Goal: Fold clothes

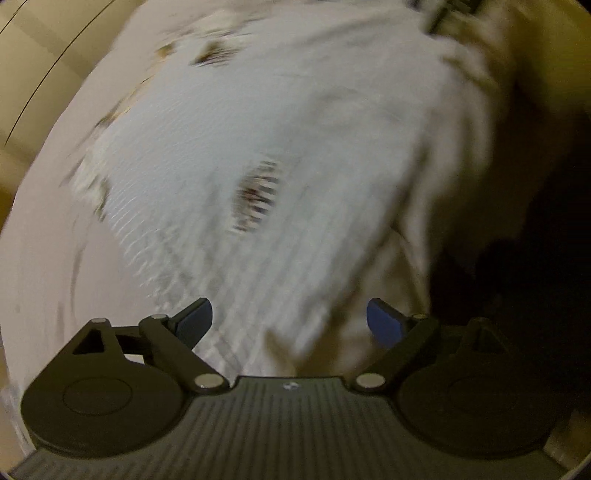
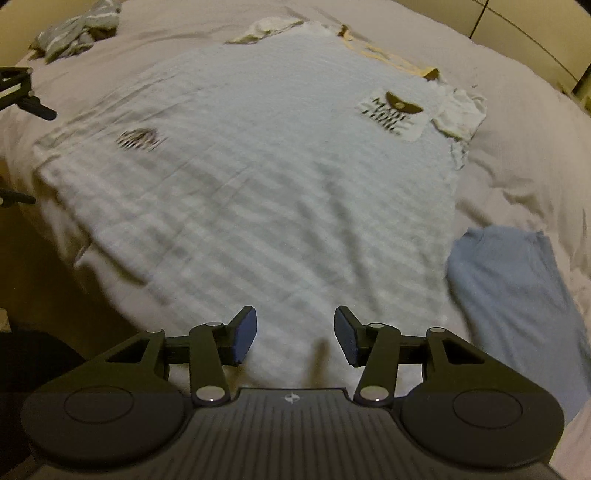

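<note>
A white shirt (image 2: 258, 177) with faint woven stripes lies spread flat on a pale bedsheet (image 2: 517, 155), filling most of the right wrist view. Its collar end points to the far side, where a yellow-trimmed neckline (image 2: 388, 55) shows, and its hem runs along the near side, just ahead of the right gripper (image 2: 294, 338). That gripper hangs over the hem with its blue-padded fingers (image 2: 245, 336) apart and nothing between them. A dark crest (image 2: 400, 103) sits on the shirt's far right, with a short sleeve (image 2: 460, 110) bunched just beside it; a second dark mark (image 2: 140, 139) sits on the left part of the chest.

To the near right of the shirt, touching or almost touching its edge, lies a blue garment (image 2: 517, 302). At the far left of the bed a grey striped garment (image 2: 77, 31) lies crumpled, well apart from the shirt. Black parts of the other tool (image 2: 22, 94) show at the left edge.

The left wrist view is heavily smeared — the shirt (image 1: 295, 129) is there, with a dark mark (image 1: 256, 194) near the middle, but the detail is probably too blurred to trust. The left gripper (image 1: 290, 321) has its fingers (image 1: 195, 321) spread wide above the cloth, gripping nothing.
</note>
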Motion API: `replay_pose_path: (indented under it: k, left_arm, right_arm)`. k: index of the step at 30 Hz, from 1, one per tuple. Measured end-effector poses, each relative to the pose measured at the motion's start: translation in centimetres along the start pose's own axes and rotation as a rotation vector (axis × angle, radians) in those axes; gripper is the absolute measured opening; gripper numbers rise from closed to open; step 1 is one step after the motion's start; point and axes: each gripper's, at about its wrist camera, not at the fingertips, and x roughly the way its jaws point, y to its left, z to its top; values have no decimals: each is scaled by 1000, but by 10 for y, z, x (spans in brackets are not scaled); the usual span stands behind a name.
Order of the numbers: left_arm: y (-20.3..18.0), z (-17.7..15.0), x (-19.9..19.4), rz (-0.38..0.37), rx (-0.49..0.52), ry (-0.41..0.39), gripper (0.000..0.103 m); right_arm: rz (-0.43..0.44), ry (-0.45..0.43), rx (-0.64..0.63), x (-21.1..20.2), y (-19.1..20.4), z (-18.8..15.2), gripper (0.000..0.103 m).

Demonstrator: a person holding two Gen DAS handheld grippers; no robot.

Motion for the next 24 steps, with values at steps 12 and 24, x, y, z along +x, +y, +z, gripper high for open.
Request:
replay_pose_path:
  k: [12,24]
  left_arm:
    - [-16,-20,32,149,189,-46,70]
    - [30,-11,24,126,75,-110,4]
  right_arm:
    - [-86,6,9,-9,63,-7,52]
    - [-242,-130,-274,6,104,-23,66]
